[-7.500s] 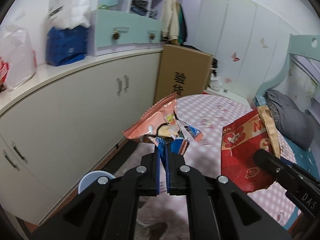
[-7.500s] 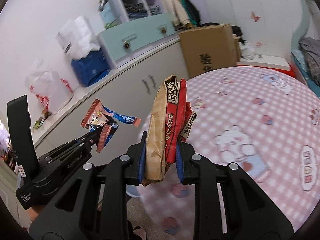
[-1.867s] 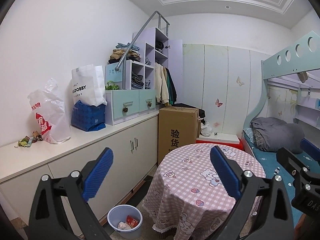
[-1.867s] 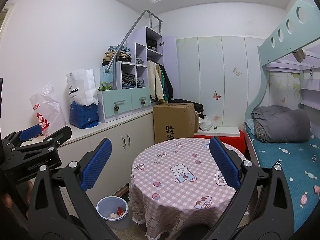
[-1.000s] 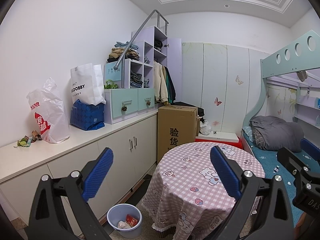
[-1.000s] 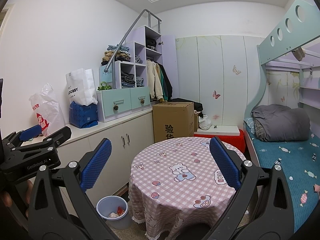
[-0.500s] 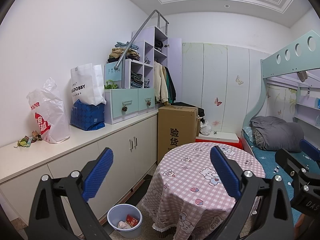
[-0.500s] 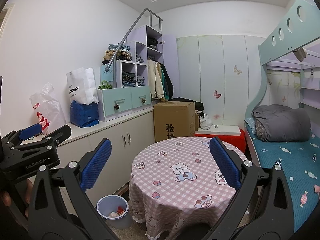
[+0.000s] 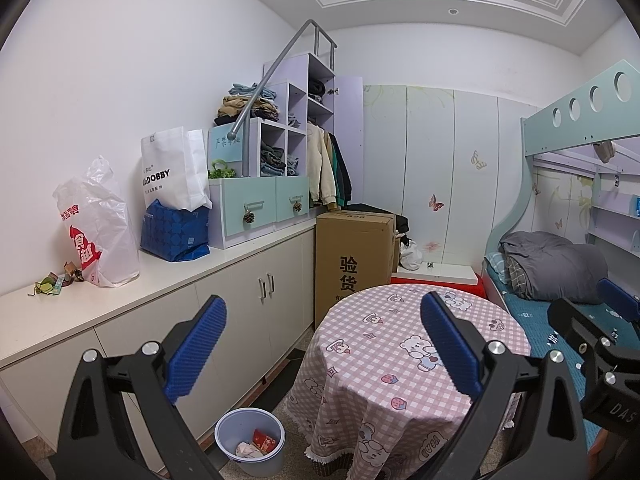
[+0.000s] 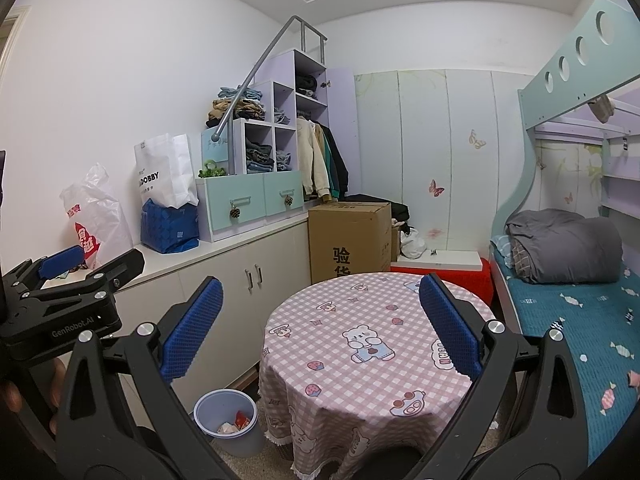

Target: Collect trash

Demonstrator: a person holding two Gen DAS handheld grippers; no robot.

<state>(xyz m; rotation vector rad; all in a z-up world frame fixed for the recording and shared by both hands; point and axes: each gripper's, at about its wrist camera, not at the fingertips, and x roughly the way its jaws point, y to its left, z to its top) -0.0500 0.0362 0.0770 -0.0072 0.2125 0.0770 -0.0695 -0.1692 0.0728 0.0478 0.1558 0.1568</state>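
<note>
Both grippers held high over the room, jaws spread, nothing between them; trash sits in the bin on the floor.

The left gripper (image 9: 322, 346) has its blue pads wide apart and bare, looking down at the round table (image 9: 404, 364) with the pink checked cloth. The right gripper (image 10: 318, 326) is likewise spread and carries nothing; in its view the left gripper body shows at the left edge, well apart from it. The wastebasket (image 9: 251, 440) stands on the floor at the near left of the table, just beside the white cabinet (image 9: 240, 308). Inside it lie a red wrapper (image 9: 264, 440) and crumpled white paper (image 9: 246, 450). The table top shows only the cloth. On the cabinet counter, far left, a white plastic bag (image 9: 98, 224) stands near small scraps (image 9: 50, 282). A cardboard box (image 9: 352, 256) stands behind the table.
</note>
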